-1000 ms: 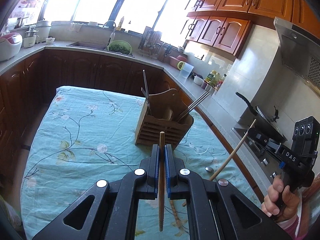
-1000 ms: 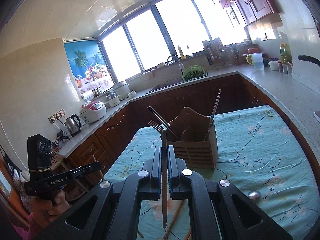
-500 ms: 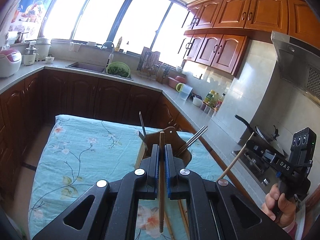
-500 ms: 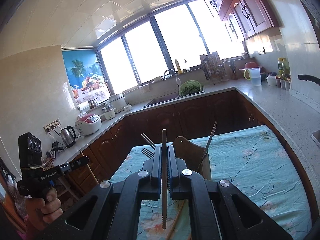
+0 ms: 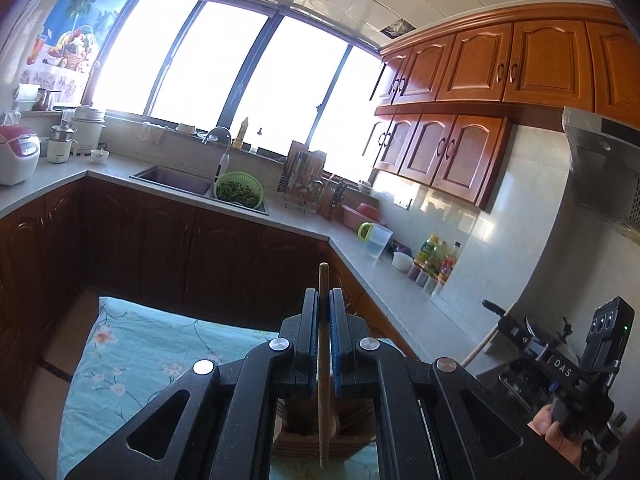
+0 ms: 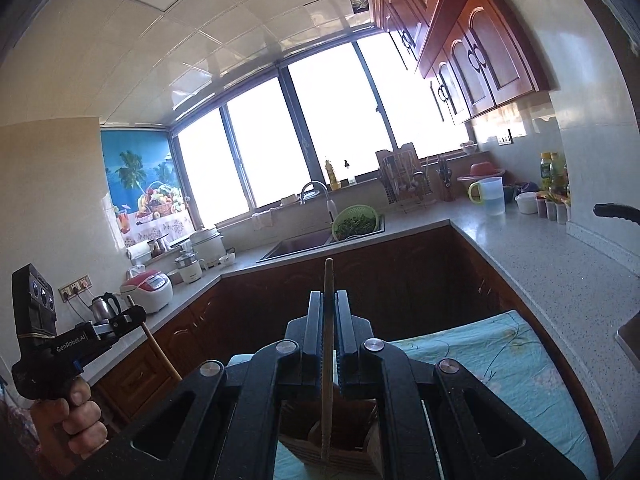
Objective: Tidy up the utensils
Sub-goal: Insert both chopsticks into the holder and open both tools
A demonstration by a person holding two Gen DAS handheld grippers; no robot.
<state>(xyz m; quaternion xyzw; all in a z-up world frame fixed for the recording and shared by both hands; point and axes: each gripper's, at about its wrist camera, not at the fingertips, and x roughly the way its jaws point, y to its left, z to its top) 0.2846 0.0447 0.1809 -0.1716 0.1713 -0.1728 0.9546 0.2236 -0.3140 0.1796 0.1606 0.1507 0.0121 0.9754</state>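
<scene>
My left gripper [image 5: 324,298] is shut on a wooden chopstick [image 5: 323,364] that stands upright between its pads. Its lower end hangs over the wooden utensil holder [image 5: 304,436], seen through the gap under the fingers. My right gripper [image 6: 329,300] is shut on a second chopstick [image 6: 327,364], whose ridged tip hangs above the same holder [image 6: 352,444]. Each gripper shows in the other's view: the right gripper [image 5: 516,326] with its chopstick [image 5: 478,350], the left gripper [image 6: 134,314] with its chopstick [image 6: 162,356]. Whatever stands inside the holder is hidden by the gripper bodies.
The holder stands on a table with a teal flowered cloth [image 5: 132,360]. An L-shaped counter [image 6: 560,272] runs behind and to the right, carrying a sink [image 5: 176,180], a green colander [image 5: 239,191], a pitcher [image 6: 490,196] and bottles [image 5: 438,258]. A pan handle [image 6: 618,212] juts in at the right.
Both grippers have risen and moved forward with their chopsticks. The holder, earlier ahead of the fingertips, now lies beneath them, and both views have tilted up toward the windows.
</scene>
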